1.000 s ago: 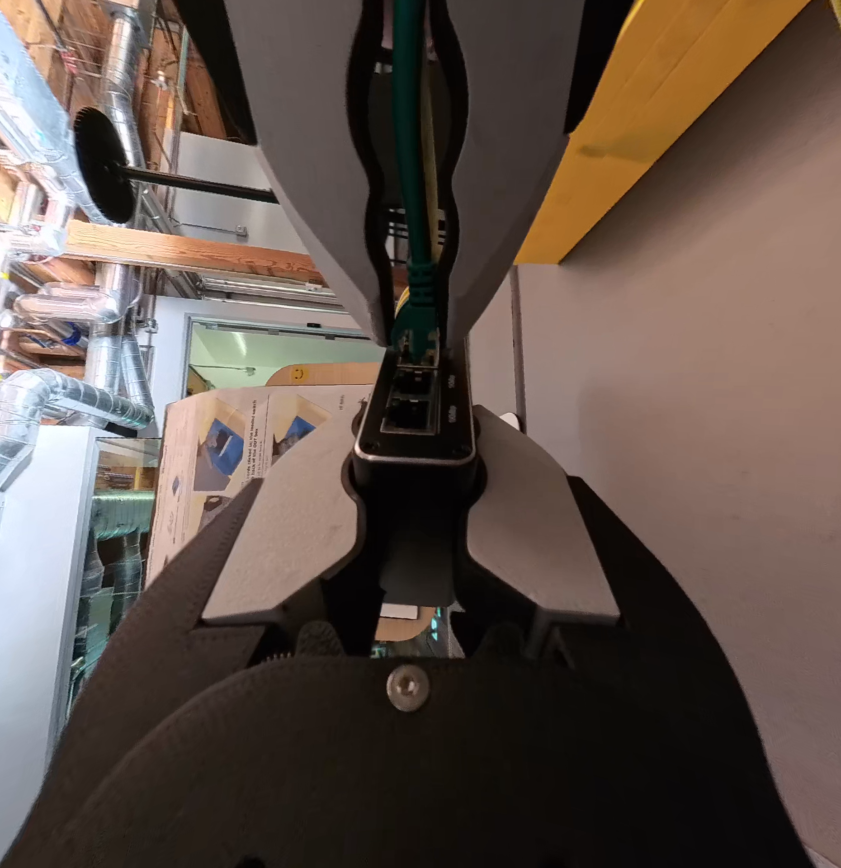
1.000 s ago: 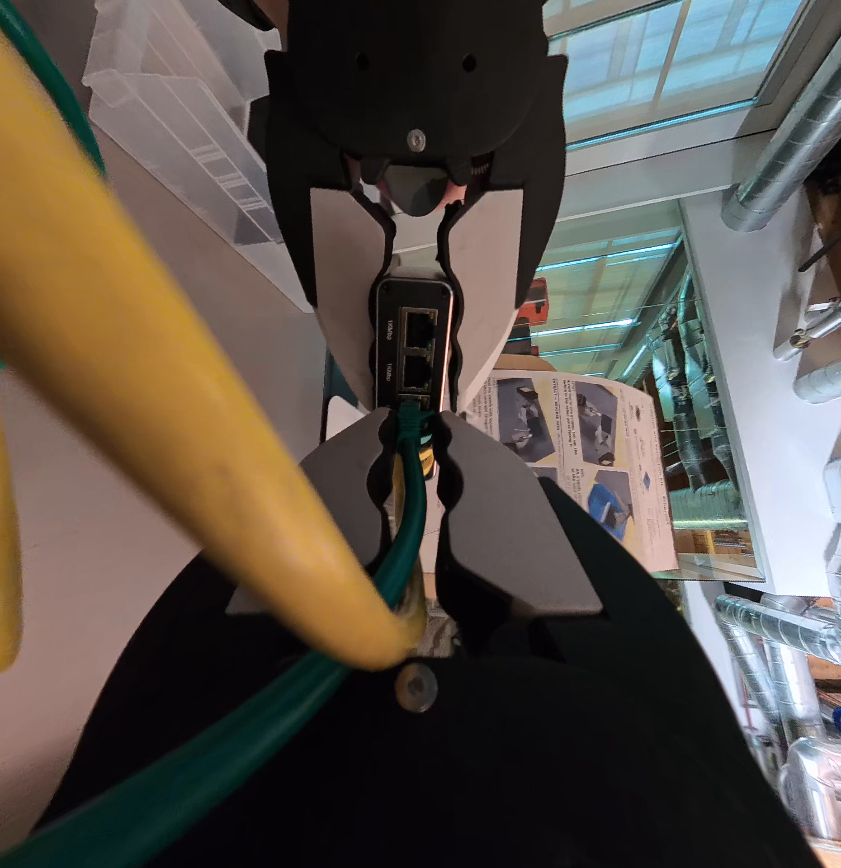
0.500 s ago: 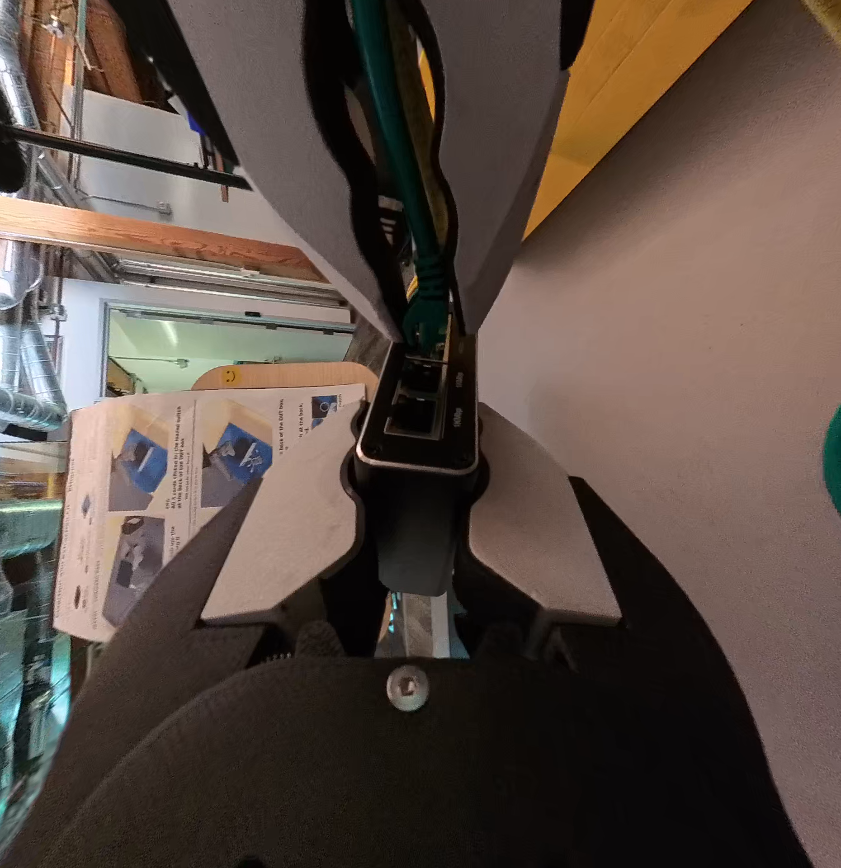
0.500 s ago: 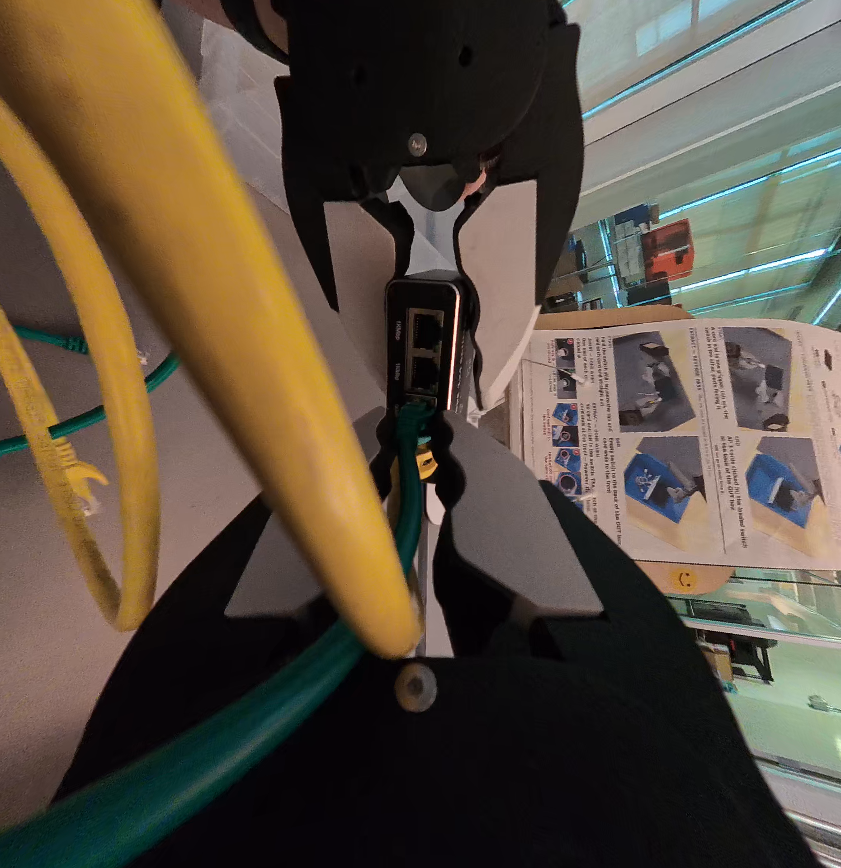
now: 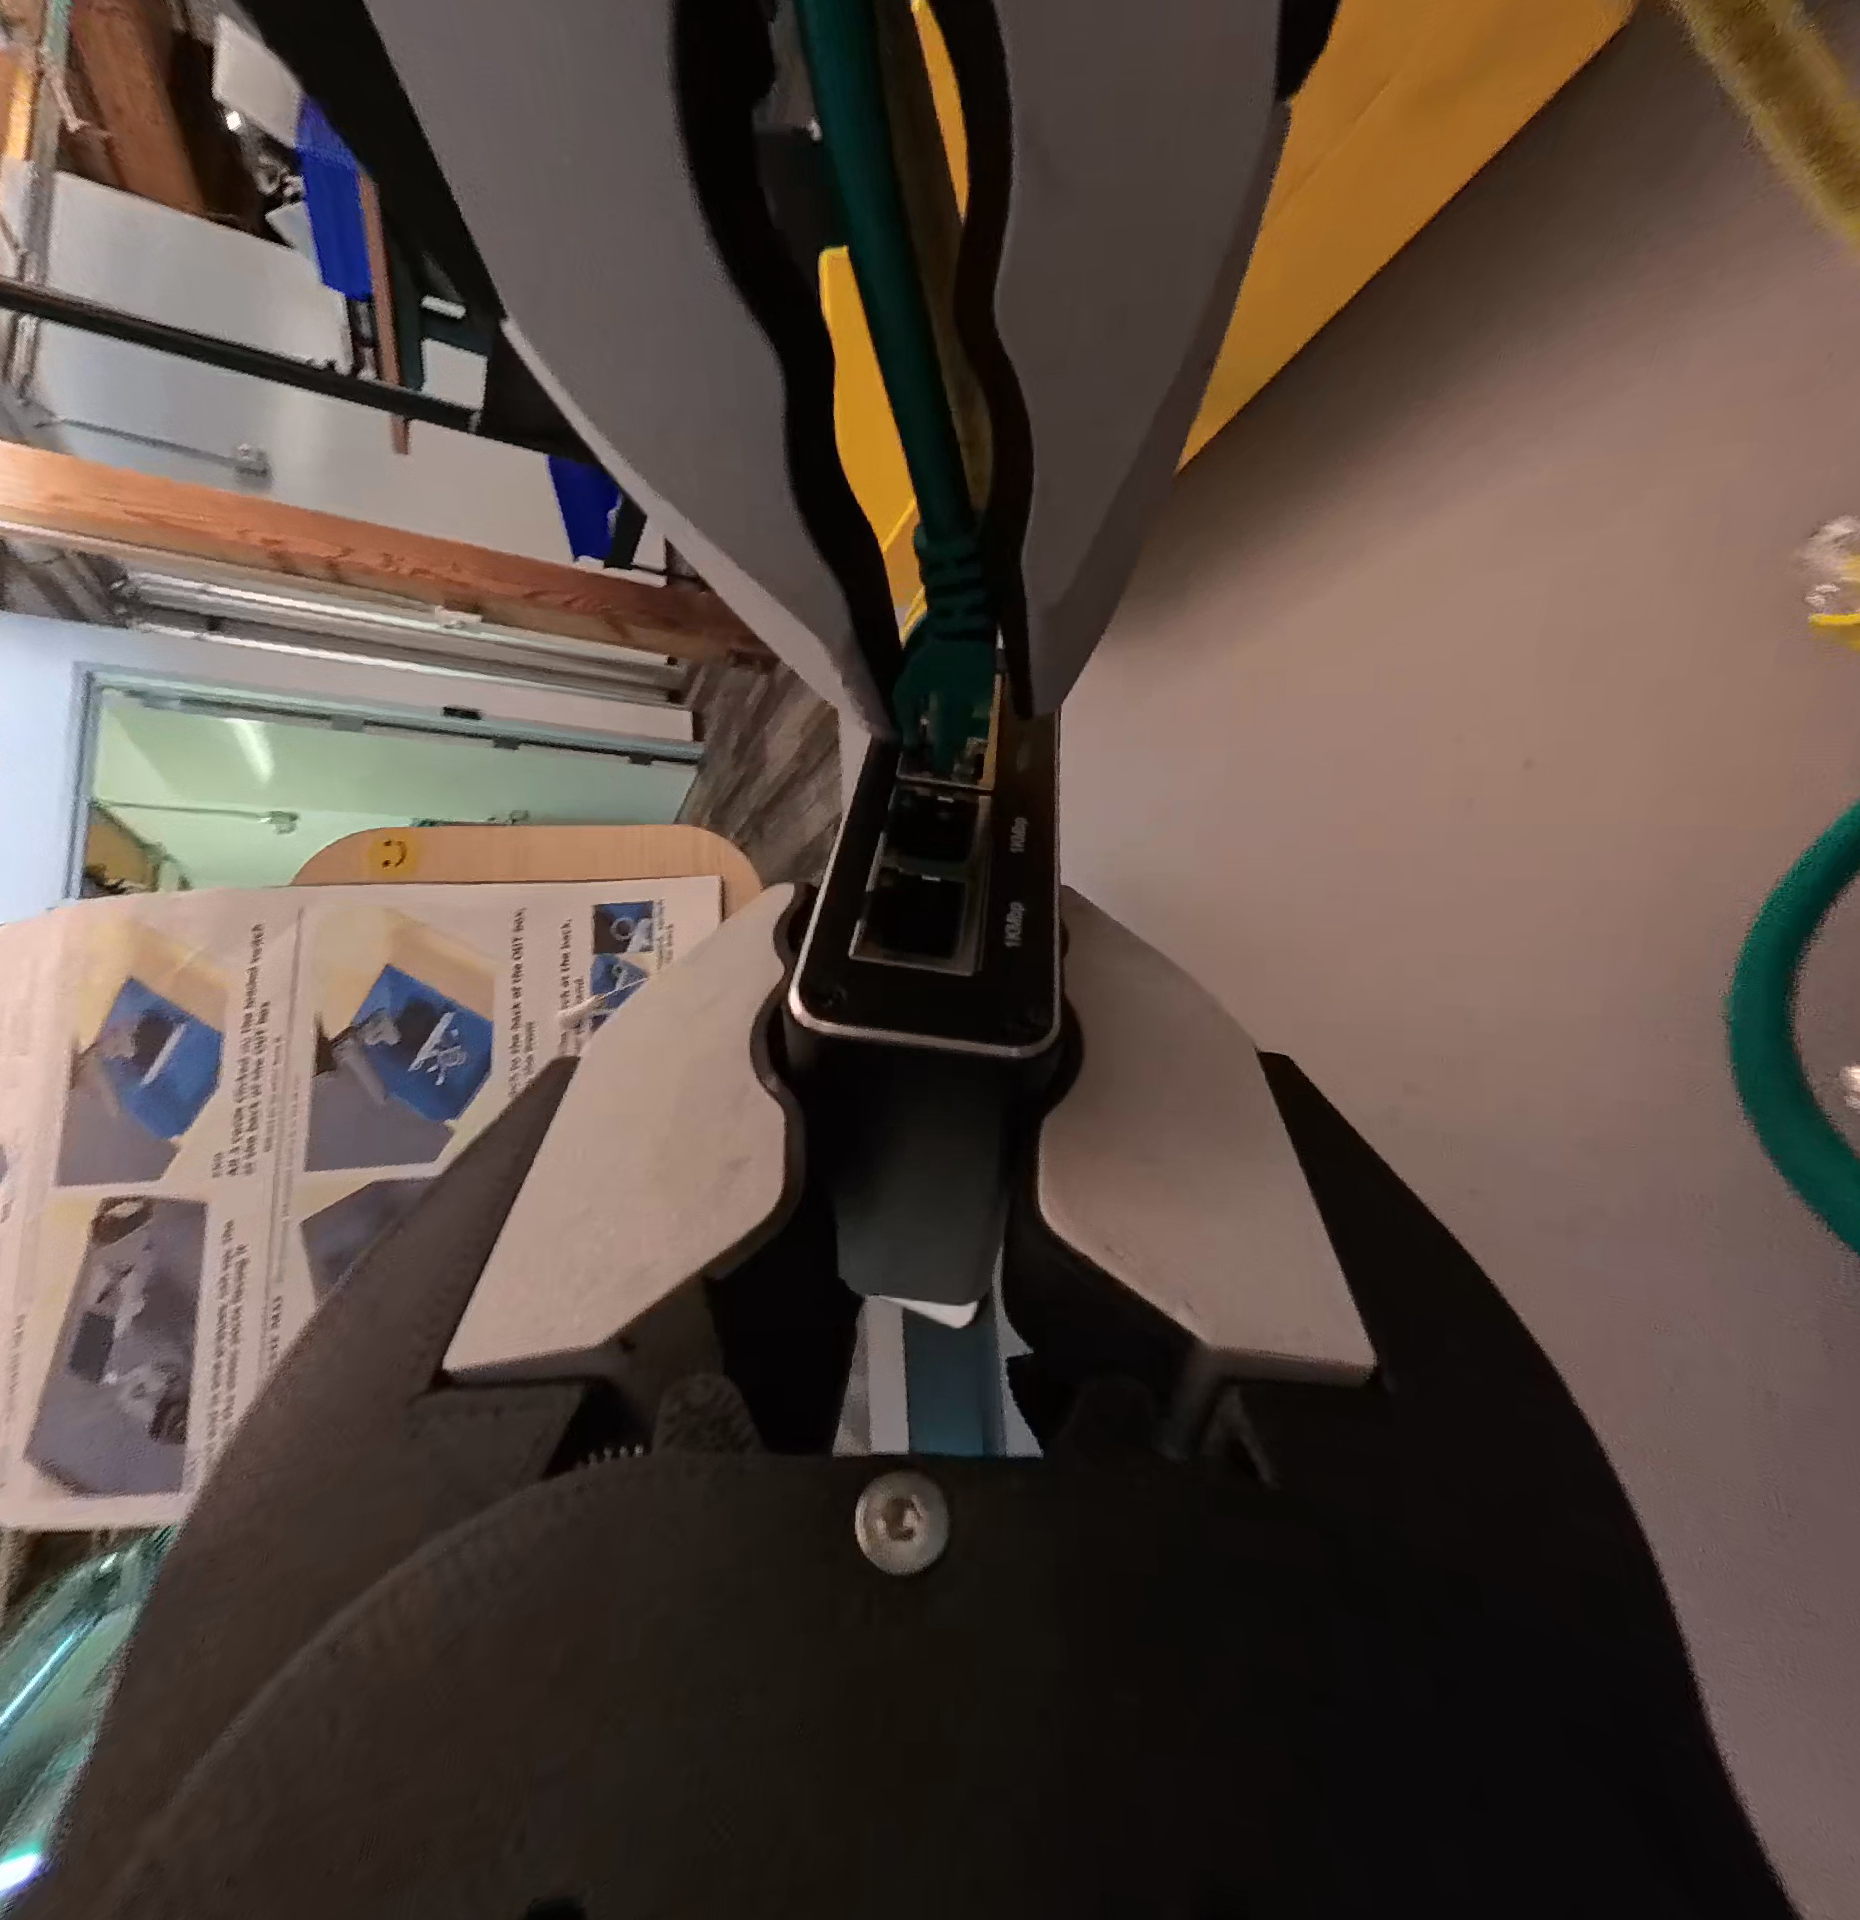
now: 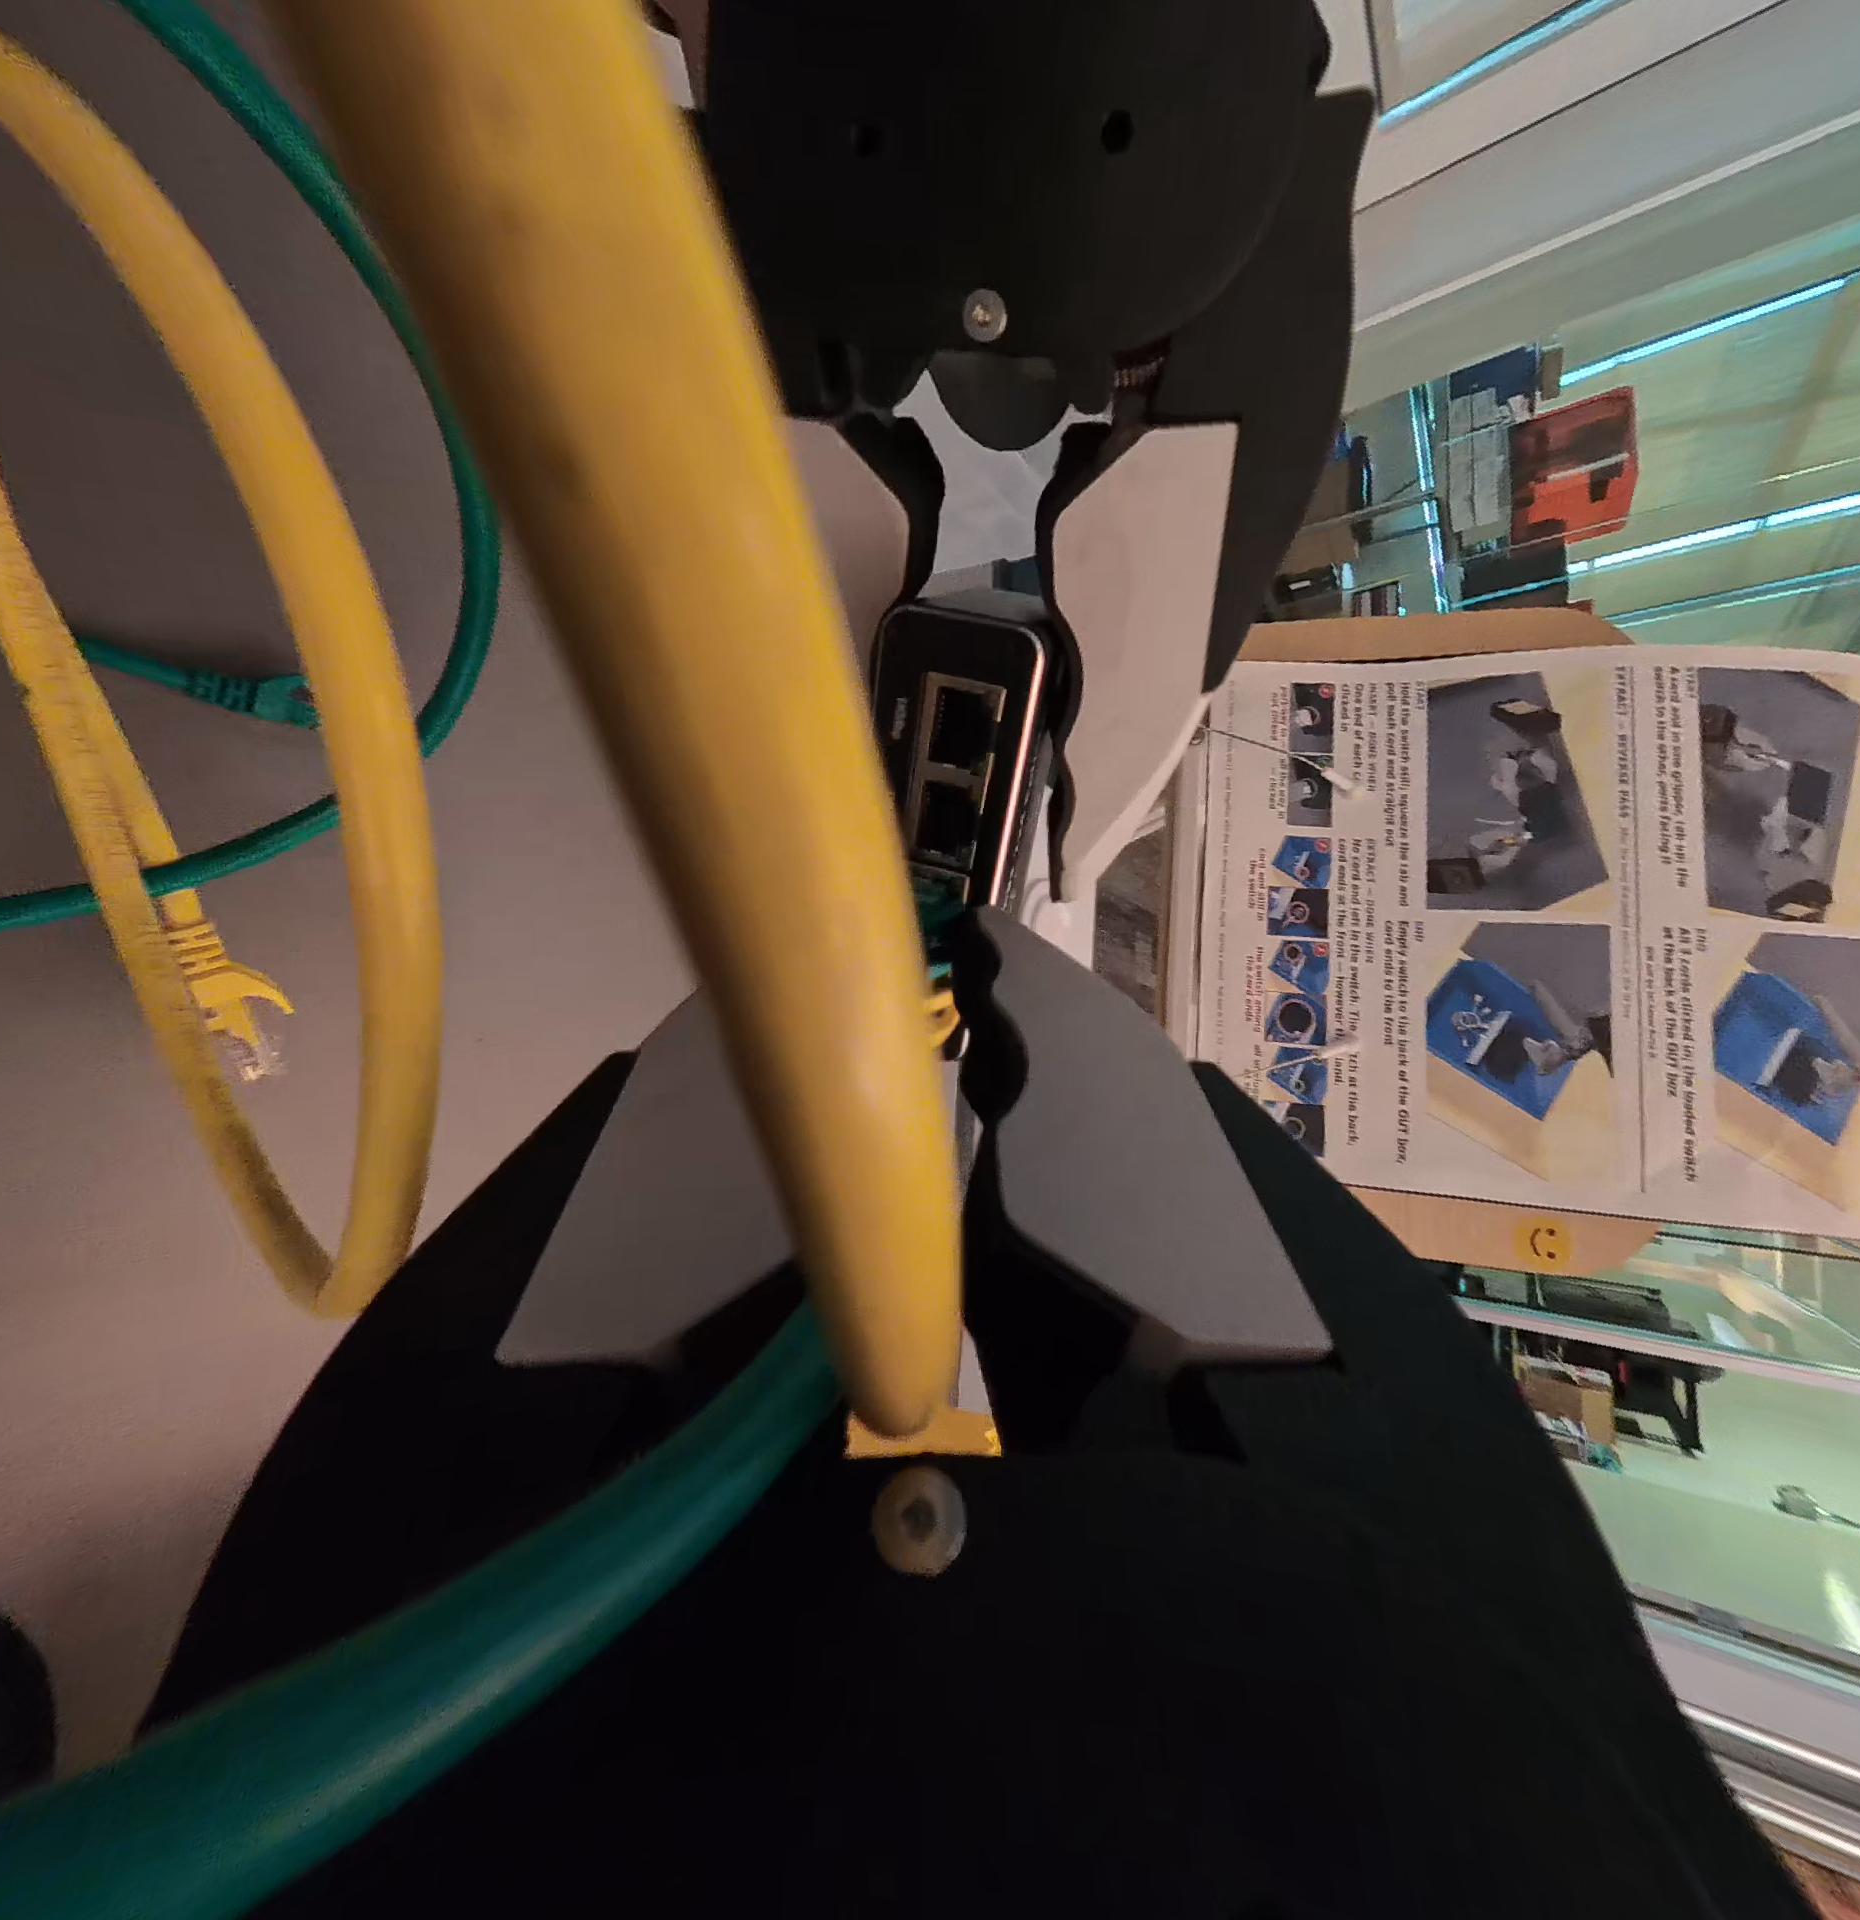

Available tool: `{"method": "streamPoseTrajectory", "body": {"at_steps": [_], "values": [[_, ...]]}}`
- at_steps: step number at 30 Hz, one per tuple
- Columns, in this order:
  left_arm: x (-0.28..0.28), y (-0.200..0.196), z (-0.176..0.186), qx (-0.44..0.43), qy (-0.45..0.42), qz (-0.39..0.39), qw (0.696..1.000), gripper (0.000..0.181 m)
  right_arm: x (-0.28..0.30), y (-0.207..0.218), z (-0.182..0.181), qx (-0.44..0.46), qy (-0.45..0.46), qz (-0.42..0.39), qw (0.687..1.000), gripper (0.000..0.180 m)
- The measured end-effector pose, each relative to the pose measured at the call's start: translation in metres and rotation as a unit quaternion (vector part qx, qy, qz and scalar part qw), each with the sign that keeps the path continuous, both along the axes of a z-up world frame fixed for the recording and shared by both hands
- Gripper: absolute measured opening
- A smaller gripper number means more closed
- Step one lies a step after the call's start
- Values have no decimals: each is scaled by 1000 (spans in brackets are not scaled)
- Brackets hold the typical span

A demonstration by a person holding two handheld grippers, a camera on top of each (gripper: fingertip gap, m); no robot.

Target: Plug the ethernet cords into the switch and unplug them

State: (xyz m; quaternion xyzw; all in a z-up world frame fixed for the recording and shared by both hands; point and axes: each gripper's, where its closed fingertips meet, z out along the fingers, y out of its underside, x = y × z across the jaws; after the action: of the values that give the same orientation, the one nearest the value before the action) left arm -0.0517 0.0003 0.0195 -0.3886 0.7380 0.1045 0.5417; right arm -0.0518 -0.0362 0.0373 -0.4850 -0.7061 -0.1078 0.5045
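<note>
My left gripper [image 5: 926, 935] is shut on the sides of the black switch [image 5: 921, 1122]. Its two nearer ports are empty. My right gripper [image 5: 952, 712] faces it from above, shut on the green ethernet cord [image 5: 884, 312]. The green plug [image 5: 947, 644] has its tip in the switch's far port. A yellow cord [image 5: 973, 436] also runs between the right fingers. In the right wrist view the switch [image 6: 957, 769] sits between the left gripper [image 6: 967, 852] and my right gripper [image 6: 941, 935]. A thick blurred yellow cord [image 6: 645, 623] hides part of it.
Loose yellow plug [image 6: 230, 1018] and green plug [image 6: 271, 696] ends lie on the grey table [image 6: 95, 1195], with a green loop [image 5: 1799, 1039] to the right. A printed instruction sheet [image 6: 1632, 935] stands on a board. A yellow box [image 5: 1425, 156] lies beyond. The grippers' ends are close to 4 cm from one another.
Both grippers have swung together with the switch and green plug held the same way. The table with the loose cord ends and the instruction sheet has come more into view.
</note>
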Motion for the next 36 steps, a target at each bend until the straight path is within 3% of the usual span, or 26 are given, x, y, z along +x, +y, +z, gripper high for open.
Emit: {"method": "streamPoseTrajectory", "body": {"at_steps": [1, 3, 4, 5, 7, 12, 15, 22, 24, 29, 31, 36], "values": [[0, -2, -2, -12, 3, -3, 1000, 39, 0, -2, -2, -9, -4, 2, 1000, 16], [-3, 4, -2, -4, 6, 12, 1000, 38, 1, -5, -2, -10, -7, 5, 1000, 18], [-16, 26, 11, 39, -12, 75, 996, 38, -3, -27, -15, -74, -35, 54, 995, 18], [-32, 39, 18, 48, -13, 101, 994, 39, -10, -28, -11, -54, -26, 57, 997, 18], [-46, 32, 31, 5, -37, 91, 995, 37, -14, -18, 4, 9, -2, 52, 999, 18], [-38, 28, 33, 4, -53, 68, 996, 38, -23, -37, 32, 40, 65, 109, 991, 15], [-43, 34, 35, 55, -48, 83, 994, 37, -17, -22, 19, 64, 16, 72, 995, 17], [-46, 59, 0, 65, 22, 121, 990, 37, -12, 18, -28, 66, -50, 37, 996, 20], [-47, 61, 0, 52, 12, 120, 991, 37, -7, 32, -35, 75, -66, 4, 995, 34], [-52, 58, 13, 41, -24, 105, 993, 37, 0, 38, -13, 117, -31, -10, 993, 44], [-44, 48, 14, 38, -32, 76, 996, 37, -3, 38, -1, 149, -4, -4, 989, 57], [-35, 34, 23, 41, -53, 47, 997, 37, 1, 43, 16, 213, 29, 2, 977, 60]]}}
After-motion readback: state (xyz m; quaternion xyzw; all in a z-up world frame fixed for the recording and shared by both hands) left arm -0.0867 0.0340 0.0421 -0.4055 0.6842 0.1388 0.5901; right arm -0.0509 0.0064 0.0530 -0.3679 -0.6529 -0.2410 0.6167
